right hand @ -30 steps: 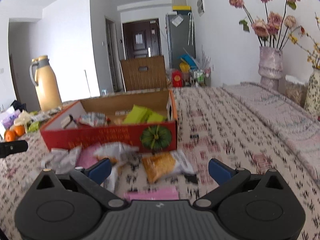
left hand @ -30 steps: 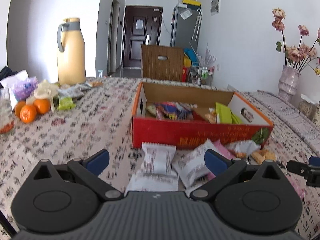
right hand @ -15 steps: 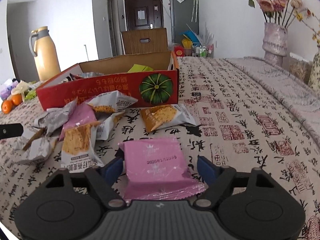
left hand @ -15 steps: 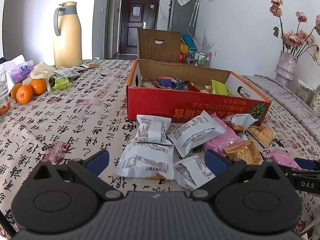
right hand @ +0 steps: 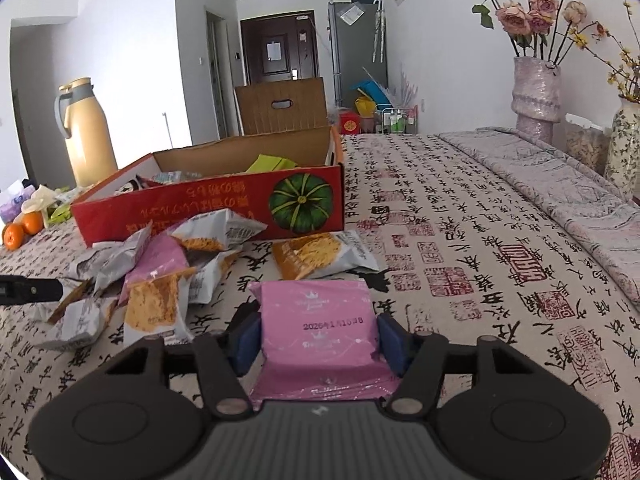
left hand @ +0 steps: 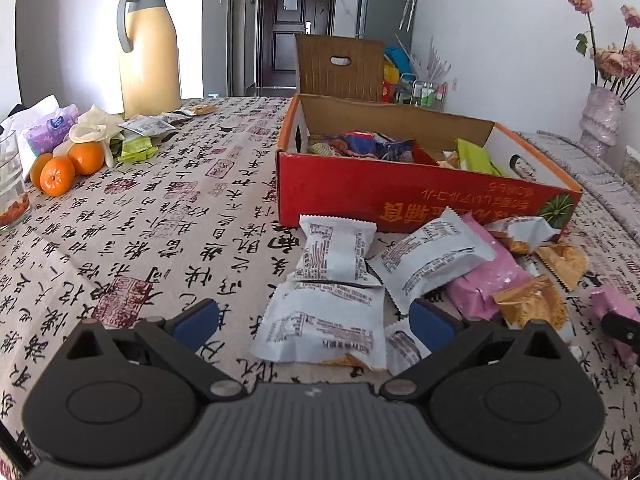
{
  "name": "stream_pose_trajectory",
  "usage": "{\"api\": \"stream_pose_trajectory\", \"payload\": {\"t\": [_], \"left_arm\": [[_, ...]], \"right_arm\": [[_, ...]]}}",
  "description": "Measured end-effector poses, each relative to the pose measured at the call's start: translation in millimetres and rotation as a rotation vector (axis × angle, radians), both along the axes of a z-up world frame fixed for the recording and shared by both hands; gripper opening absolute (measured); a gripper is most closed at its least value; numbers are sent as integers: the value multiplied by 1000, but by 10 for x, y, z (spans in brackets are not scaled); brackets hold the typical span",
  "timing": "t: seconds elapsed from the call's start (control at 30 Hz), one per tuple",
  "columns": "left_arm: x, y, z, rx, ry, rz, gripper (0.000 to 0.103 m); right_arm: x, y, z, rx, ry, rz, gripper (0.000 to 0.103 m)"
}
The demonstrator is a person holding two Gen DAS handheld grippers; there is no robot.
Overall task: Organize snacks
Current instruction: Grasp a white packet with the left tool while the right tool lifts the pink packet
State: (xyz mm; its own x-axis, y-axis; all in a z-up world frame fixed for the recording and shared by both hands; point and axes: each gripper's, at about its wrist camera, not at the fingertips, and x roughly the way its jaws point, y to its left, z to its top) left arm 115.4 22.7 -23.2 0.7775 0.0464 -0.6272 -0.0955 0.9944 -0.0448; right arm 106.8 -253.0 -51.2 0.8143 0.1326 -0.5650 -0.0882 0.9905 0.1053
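- The right gripper [right hand: 318,338] has its blue pads pressed against both sides of a pink snack packet [right hand: 316,320], so it is gripping that packet; whether the packet is off the tablecloth [right hand: 460,240] yet cannot be told.
- The left gripper [left hand: 314,322] has its jaws spread wide with nothing between them, poised over a white snack packet [left hand: 320,330] just ahead of its fingertips.
- Risk: the pink wrapper is soft, slick film, held only by its edges. It may well buckle or slide out during the carry, especially if the squeeze loosens.
- Risk: the red cardboard box [right hand: 224,208] sits ahead and to the left of the right gripper, with a heap of loose packets [right hand: 160,276] between. A low sweep could probably drag or scatter them.
- Risk: the box wall stands upright, so a packet brought in too low would likely catch the rim and drop outside.
- The box in the left view [left hand: 420,196] already holds several snacks: a green packet [left hand: 474,156] and dark blue-red wrappers [left hand: 372,146], with room remaining.
- A second pink packet [left hand: 486,280] lies among those ahead and right of the left gripper.
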Motion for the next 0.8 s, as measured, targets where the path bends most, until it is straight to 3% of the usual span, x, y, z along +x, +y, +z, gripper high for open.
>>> {"api": "stream_pose_trajectory", "payload": {"t": [0.13,0.23,0.3,0.47,0.6,0.8], "left_arm": [[113,-23,-37,-1,28,3,102],[170,-6,-65,-8,47,15,94],[197,8,-92,-14,63,19,83],[204,4,-111,-17,70,9,72],[186,15,-103,-16,59,19,51],[140,28,-84,-25,50,16,49]], "right_arm": [[7,0,11,4,-8,2,61],[7,-17,20,10,-14,2,61],[17,-26,21,13,-16,2,61],[39,-31,17,16,-17,1,61],[40,-26,19,15,-16,1,61],[19,-4,34,12,-20,6,61]]}}
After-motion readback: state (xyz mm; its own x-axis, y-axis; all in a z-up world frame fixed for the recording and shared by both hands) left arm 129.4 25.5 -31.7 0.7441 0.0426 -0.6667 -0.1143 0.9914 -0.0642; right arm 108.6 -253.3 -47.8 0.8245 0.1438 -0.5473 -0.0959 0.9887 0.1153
